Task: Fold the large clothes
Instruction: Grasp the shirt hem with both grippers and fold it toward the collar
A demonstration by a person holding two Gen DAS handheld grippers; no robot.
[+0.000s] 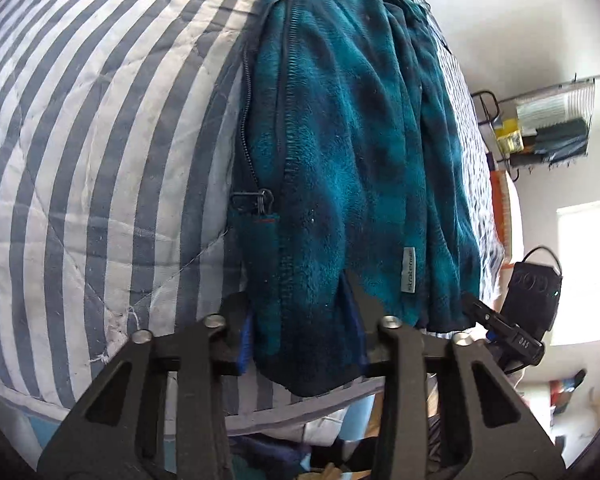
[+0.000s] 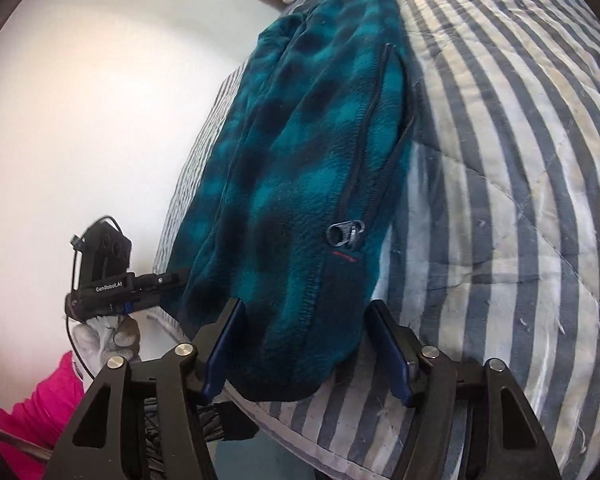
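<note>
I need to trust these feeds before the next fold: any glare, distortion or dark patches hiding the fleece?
Left wrist view: strong fisheye bending of the striped quilt; the window is blown out; the teal fleece jacket is sharp, its hem dark in shadow by the tongs. Right wrist view: the wall is washed out white, the quilt stripes curve, and the plaid is clear.

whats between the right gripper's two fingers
The near hem of the teal fleece jacket lies between the right gripper fingers, shown in the right wrist view.
</note>
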